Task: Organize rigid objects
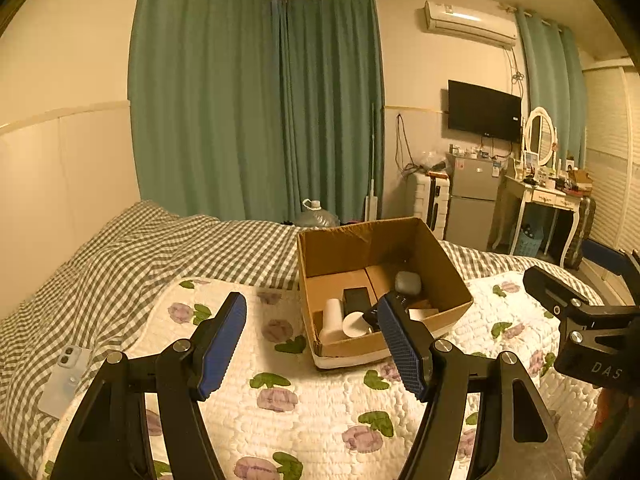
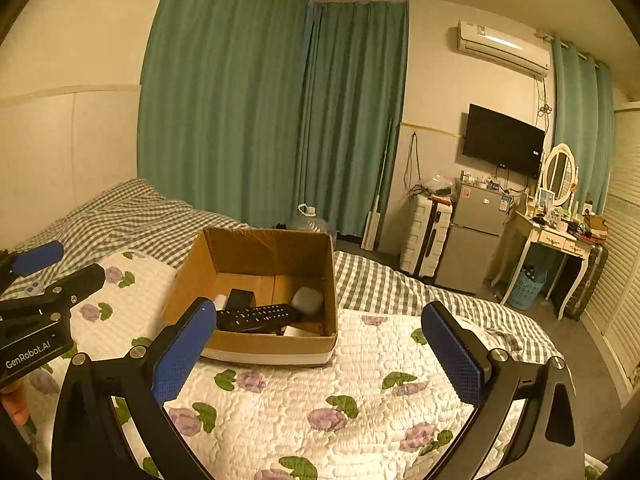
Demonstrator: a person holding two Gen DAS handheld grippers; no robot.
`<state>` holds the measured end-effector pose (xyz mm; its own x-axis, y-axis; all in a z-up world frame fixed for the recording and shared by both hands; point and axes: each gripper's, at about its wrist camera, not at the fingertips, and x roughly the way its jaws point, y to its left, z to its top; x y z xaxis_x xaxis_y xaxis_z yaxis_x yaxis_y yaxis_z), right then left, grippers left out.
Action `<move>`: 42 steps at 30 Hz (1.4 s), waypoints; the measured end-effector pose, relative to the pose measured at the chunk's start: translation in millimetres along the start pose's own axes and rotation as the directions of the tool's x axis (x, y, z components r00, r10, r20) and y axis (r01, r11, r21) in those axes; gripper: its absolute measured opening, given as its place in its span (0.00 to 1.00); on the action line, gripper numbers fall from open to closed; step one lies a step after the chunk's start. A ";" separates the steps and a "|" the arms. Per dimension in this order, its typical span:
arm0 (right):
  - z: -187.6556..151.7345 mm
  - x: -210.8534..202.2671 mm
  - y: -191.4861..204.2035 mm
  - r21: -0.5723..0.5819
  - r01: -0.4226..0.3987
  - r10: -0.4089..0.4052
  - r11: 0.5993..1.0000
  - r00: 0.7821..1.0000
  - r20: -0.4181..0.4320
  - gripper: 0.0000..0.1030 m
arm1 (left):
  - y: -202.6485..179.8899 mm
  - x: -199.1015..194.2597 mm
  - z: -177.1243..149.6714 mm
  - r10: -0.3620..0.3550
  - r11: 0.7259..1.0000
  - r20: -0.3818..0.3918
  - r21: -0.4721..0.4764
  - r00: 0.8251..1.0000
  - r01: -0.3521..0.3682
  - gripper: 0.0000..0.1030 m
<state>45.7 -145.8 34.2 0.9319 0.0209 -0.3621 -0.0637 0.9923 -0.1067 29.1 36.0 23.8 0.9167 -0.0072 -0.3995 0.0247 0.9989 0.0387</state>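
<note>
Both claws empty, fingers spread apart, hovering over quilted bed. Left claw (image 1: 312,344), right claw (image 2: 316,354). Cardboard box (image 2: 276,346) ahead of both, holding remote (image 2: 256,316), long axis crosswise to right claw. Phone (image 1: 66,380) lies left, nearer left claw.

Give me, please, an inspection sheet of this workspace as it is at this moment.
Surface: white floral quilt over a grey checked bedsheet.
Job's things: open brown cardboard box holding a black remote control, grey rounded case, white cylinder, black block.
Clutter: phone in a clear case on the sheet.
Grippers: left gripper and right gripper, jaws open, empty.
Cables: wires hanging by the white suitcase.
Surroundings: green curtains, black television.
</note>
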 end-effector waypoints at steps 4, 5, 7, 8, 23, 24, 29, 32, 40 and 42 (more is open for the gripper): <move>0.1 1.6 -0.1 0.003 -0.004 0.004 1.000 1.000 -0.007 1.00 | 1.1 1.4 -0.7 -0.008 1.000 -0.015 -0.008 1.000 0.008 0.69; -0.1 1.9 0.3 0.001 -0.001 0.001 1.000 1.000 -0.007 1.00 | 1.0 1.6 -1.0 -0.010 1.000 -0.017 -0.010 1.000 0.010 0.69; -0.5 2.7 1.1 0.001 -0.001 0.001 1.000 1.000 -0.012 1.00 | 0.9 1.4 -1.0 -0.010 1.000 -0.019 -0.008 1.000 0.009 0.69; -0.2 3.0 1.4 0.002 -0.001 0.001 1.000 1.000 -0.013 1.00 | 0.8 1.4 -0.7 -0.009 1.000 -0.019 -0.008 1.000 0.009 0.69; -3.6 6.6 2.5 0.004 0.002 -0.002 1.000 1.000 -0.022 1.00 | 2.3 4.3 -0.5 -0.012 1.000 -0.036 -0.018 0.999 0.012 0.69; -3.9 7.0 2.4 0.005 0.002 -0.002 1.000 1.000 -0.025 1.00 | 2.6 4.3 -0.5 -0.012 1.000 -0.037 -0.020 0.999 0.011 0.69; -4.1 7.8 2.5 0.005 0.003 -0.003 1.000 1.000 -0.029 1.00 | 2.6 4.3 -0.8 -0.011 1.000 -0.033 -0.016 0.999 0.010 0.69; -4.0 7.9 2.3 0.005 0.004 -0.004 1.000 1.000 -0.029 1.00 | 2.3 4.3 -1.0 -0.010 1.000 -0.034 -0.015 0.999 0.009 0.69; -5.1 9.6 3.6 0.005 0.007 -0.007 1.000 0.999 -0.034 1.00 | 2.1 4.1 -0.8 -0.010 1.000 -0.033 -0.016 0.999 0.010 0.69; -5.5 9.7 3.6 0.005 0.007 -0.007 1.000 0.999 -0.035 1.00 | 1.9 4.1 -0.9 -0.010 1.000 -0.035 -0.015 0.999 0.010 0.69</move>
<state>52.5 -142.7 25.2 0.9192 0.0100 -0.3936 -0.0555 0.9930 -0.1042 32.6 37.9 21.4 0.9018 -0.0156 -0.4319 0.0274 0.9994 0.0211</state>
